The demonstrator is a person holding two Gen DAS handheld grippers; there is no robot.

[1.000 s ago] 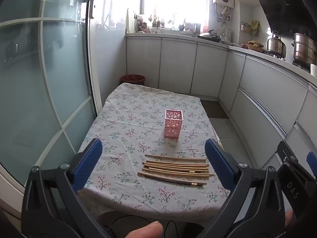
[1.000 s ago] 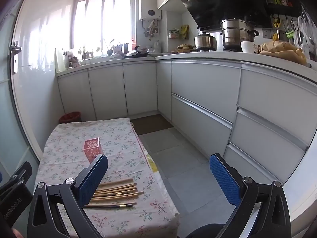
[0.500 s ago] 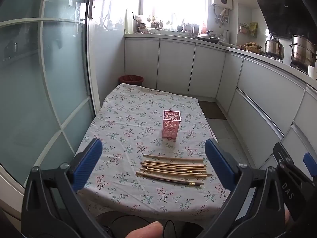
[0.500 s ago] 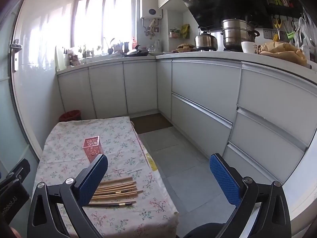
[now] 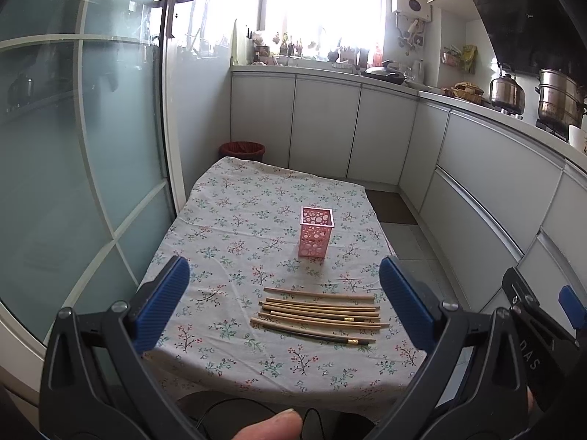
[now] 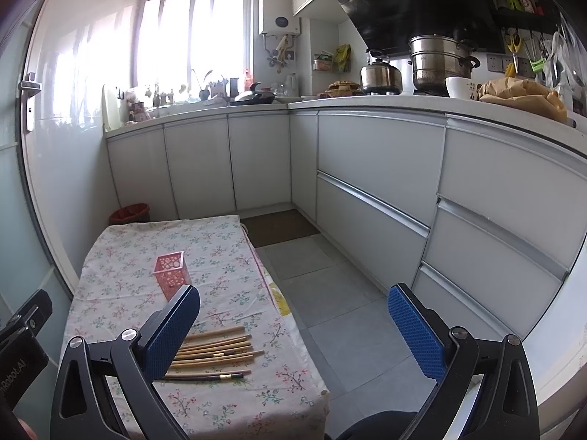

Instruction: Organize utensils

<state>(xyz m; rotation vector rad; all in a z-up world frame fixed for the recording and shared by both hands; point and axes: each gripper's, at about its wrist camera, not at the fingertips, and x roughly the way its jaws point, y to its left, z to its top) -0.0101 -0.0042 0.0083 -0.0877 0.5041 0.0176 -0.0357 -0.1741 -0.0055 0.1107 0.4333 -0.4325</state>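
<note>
Several chopsticks (image 5: 319, 313) lie side by side near the front of a table with a floral cloth (image 5: 234, 227); most are pale wood, the nearest one is dark. A pink perforated holder (image 5: 316, 232) stands upright behind them, with nothing visible inside. My left gripper (image 5: 284, 304) hovers open well above the table's front edge, nothing between its blue pads. My right gripper (image 6: 293, 330) is open too, off the table's right side, over the floor. In the right wrist view the chopsticks (image 6: 216, 352) and holder (image 6: 171, 269) sit at lower left.
A glass sliding door (image 5: 80, 168) runs along the table's left side. White cabinets (image 6: 370, 198) line the back and right, with pots (image 6: 436, 62) on the counter. A red bin (image 5: 242, 150) stands beyond the table. Grey tiled floor (image 6: 330, 300) lies to the right.
Both views have drifted slightly; the table and chopsticks sit a little lower and further left in the left wrist view. Both grippers stay open. Nothing on the table has moved.
</note>
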